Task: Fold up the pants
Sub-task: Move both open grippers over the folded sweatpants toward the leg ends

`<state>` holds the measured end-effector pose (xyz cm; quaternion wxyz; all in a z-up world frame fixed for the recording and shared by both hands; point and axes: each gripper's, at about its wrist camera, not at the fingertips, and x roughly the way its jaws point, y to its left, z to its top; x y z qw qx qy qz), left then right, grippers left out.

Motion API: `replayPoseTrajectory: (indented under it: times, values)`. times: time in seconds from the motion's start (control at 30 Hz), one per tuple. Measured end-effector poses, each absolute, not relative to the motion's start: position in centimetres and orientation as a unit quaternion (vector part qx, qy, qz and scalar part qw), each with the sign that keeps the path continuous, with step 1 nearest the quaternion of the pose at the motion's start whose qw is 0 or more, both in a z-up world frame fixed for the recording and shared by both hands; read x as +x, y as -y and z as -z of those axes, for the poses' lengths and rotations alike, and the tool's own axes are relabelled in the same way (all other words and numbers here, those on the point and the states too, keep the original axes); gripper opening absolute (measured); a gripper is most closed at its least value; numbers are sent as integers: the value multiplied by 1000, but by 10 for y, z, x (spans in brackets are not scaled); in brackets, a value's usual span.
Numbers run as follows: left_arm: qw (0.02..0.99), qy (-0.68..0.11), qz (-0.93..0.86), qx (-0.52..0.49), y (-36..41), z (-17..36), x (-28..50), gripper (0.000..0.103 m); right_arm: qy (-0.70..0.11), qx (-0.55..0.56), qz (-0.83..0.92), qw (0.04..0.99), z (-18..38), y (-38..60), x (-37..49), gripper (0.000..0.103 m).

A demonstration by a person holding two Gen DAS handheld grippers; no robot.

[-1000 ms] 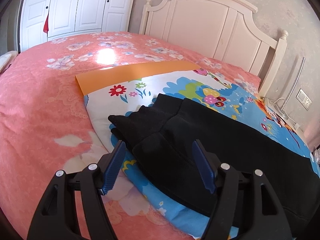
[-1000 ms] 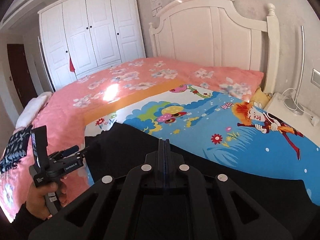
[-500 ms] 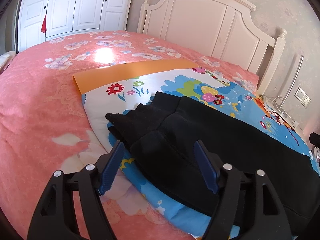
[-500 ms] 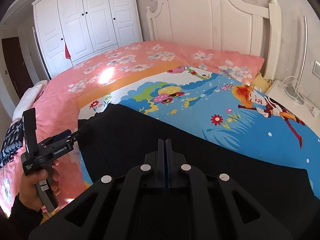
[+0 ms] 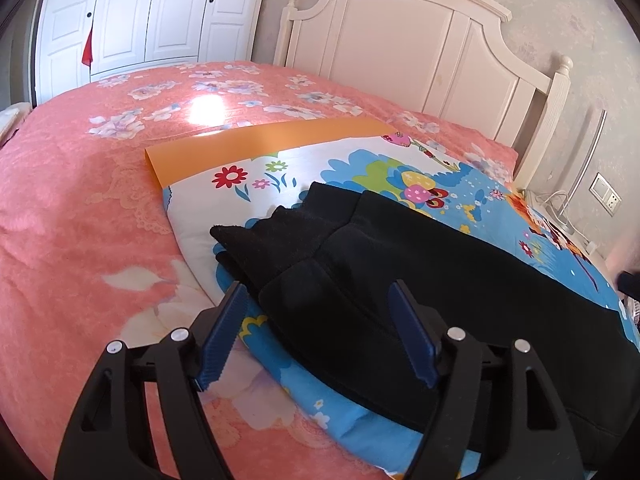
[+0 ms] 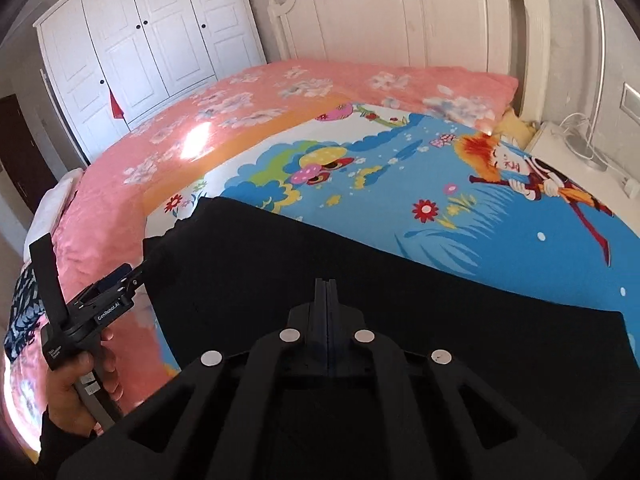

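Since the earlier frames the right gripper (image 6: pixel 327 282) has sunk and tipped further down toward the black pants (image 6: pixel 360 288), so the dark cloth now fills more of its view and the headboard (image 6: pixel 404 12) has slid toward the top edge. Its jaws are pressed together; whether any cloth is pinched between them cannot be told. The left gripper (image 5: pixel 316 300) has kept its place, angled down over the bunched end of the pants, its blue pads (image 5: pixel 222 332) standing well apart with the cloth's edge between them but not squeezed. In the right wrist view, a hand (image 6: pixel 76 388) in a dark sleeve holds the left gripper's handle at the bed's near side. The pants lie stretched across the cartoon-print blanket (image 5: pixel 424 172), which lies on the pink floral bedspread (image 5: pixel 80 208).
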<state>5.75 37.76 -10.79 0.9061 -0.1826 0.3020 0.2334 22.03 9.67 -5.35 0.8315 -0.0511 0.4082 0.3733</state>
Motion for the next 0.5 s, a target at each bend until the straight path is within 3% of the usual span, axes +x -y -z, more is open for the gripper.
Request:
replayPoseTrajectory:
  times: [0.1, 0.27, 0.3, 0.33, 0.37, 0.5]
  values:
    - [907, -300, -232, -183, -377, 106, 57, 73, -371, -116, -322, 863, 53, -111, 217, 2]
    - [904, -303, -225, -199, -381, 110, 56, 73, -415, -162, -264, 856, 95, -130, 257, 4]
    - [906, -302, -225, -192, -379, 109, 55, 73, -428, -172, -253, 851, 102, -134, 261, 9]
    - [908, -302, -226, -182, -378, 107, 56, 73, -436, -168, -250, 848, 106, -135, 264, 28]
    - [909, -303, -224, -176, -378, 106, 56, 73, -446, -152, -266, 841, 112, -136, 269, 99]
    - [917, -308, -196, -161, -377, 101, 66, 69, -445, -152, -259, 843, 125, -139, 280, 99]
